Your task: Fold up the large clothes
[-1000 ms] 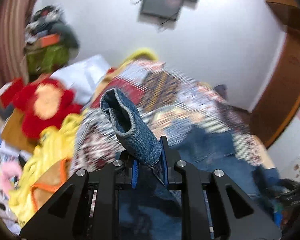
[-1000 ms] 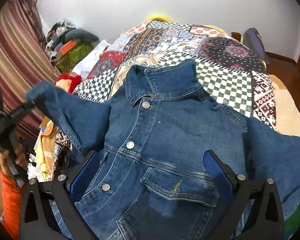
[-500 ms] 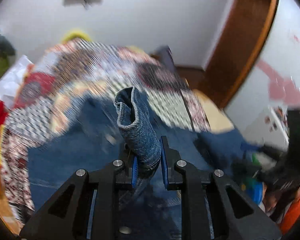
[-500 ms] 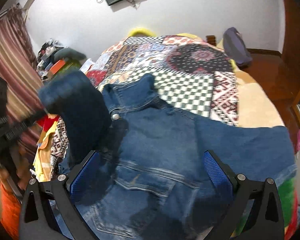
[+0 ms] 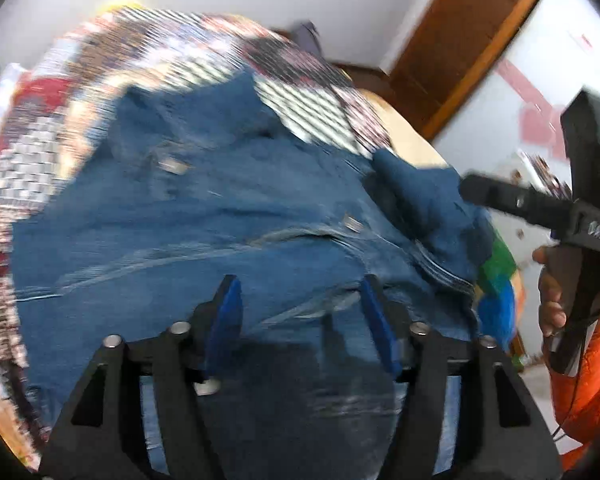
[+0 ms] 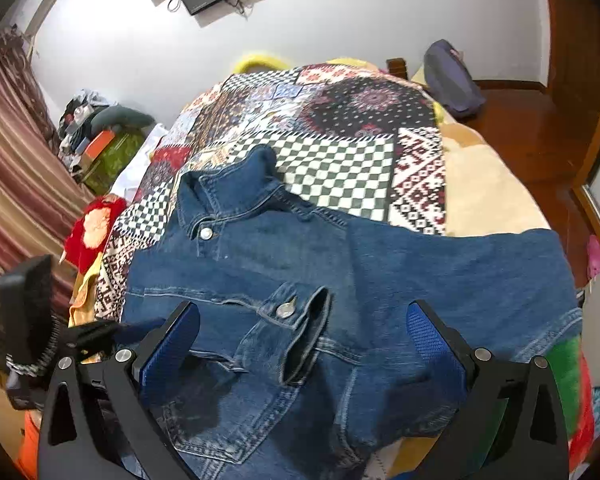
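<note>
A: Start big. Why is the denim jacket [image 6: 340, 280] lying where it is?

B: It is spread front-up on the bed [image 6: 480, 192], over the patchwork bedspread [image 6: 340, 120], collar toward the far wall. A flat, wide surface suits folding something this large. One sleeve is laid across the chest, its buttoned cuff [image 6: 296, 320] resting near the middle, which reads to me as the first fold made. The other sleeve [image 6: 480, 272] stretches out sideways toward the bed's edge, not yet folded in.

A: And the grippers?

B: The right gripper [image 6: 304, 344] hangs over the jacket's lower front, jaws spread wide, holding nothing. The left gripper [image 5: 300, 320] also has its jaws apart and empty above the denim.

A: What can't you make out?

B: The left wrist view is smeared, so seams and buttons blur there. The jacket's hem is cut off behind the gripper bodies in both views. The far sleeve's cuff runs out of clear sight at the bed's edge. Whether either gripper touches the cloth, I cannot tell.
</note>
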The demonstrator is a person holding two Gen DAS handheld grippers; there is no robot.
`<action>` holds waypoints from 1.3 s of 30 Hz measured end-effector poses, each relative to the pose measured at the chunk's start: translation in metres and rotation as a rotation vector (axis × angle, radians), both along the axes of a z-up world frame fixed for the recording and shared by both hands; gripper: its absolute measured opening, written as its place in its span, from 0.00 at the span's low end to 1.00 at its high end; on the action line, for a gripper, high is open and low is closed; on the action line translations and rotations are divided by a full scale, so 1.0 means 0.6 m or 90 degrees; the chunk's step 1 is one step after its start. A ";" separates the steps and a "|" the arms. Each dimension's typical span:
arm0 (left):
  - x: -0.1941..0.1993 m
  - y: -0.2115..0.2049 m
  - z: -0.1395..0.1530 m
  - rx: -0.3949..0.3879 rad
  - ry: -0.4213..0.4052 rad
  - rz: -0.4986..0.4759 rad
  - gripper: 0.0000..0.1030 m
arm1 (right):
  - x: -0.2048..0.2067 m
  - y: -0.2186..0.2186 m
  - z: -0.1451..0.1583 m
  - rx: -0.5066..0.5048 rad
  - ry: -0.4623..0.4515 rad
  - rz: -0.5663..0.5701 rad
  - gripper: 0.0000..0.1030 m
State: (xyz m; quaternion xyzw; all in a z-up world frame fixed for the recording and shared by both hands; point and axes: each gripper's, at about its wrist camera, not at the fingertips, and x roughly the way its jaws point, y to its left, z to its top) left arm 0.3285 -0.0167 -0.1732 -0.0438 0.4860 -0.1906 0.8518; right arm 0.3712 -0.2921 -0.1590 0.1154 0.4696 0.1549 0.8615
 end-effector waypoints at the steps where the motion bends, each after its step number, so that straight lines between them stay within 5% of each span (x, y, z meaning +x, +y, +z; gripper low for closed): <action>1: -0.006 0.023 0.008 0.014 -0.023 0.024 0.73 | 0.002 0.004 -0.001 0.003 0.003 0.005 1.00; 4: -0.016 0.090 0.018 0.063 -0.069 0.096 0.84 | 0.013 0.031 -0.017 0.027 0.033 0.037 1.00; 10: -0.027 0.230 -0.023 0.144 -0.060 0.228 0.85 | 0.034 0.082 -0.062 0.010 0.089 0.067 1.00; 16: -0.042 0.333 -0.094 0.132 0.008 0.300 0.85 | 0.068 0.108 -0.130 -0.030 0.163 0.060 1.00; 22: -0.053 0.362 -0.132 0.122 0.038 0.317 0.85 | 0.098 0.130 -0.192 -0.107 0.208 0.065 0.99; 25: -0.044 0.362 -0.139 0.123 0.043 0.314 0.85 | 0.098 0.144 -0.190 -0.130 0.180 0.077 0.89; 27: -0.038 0.361 -0.138 0.125 0.040 0.310 0.85 | 0.093 0.157 -0.177 -0.151 0.147 0.098 0.63; 30: -0.029 0.356 -0.135 0.121 0.036 0.304 0.85 | 0.090 0.165 -0.163 -0.183 0.106 0.113 0.46; 39: 0.000 0.310 -0.127 0.110 0.031 0.263 0.85 | 0.100 0.159 -0.064 -0.171 -0.004 0.128 0.37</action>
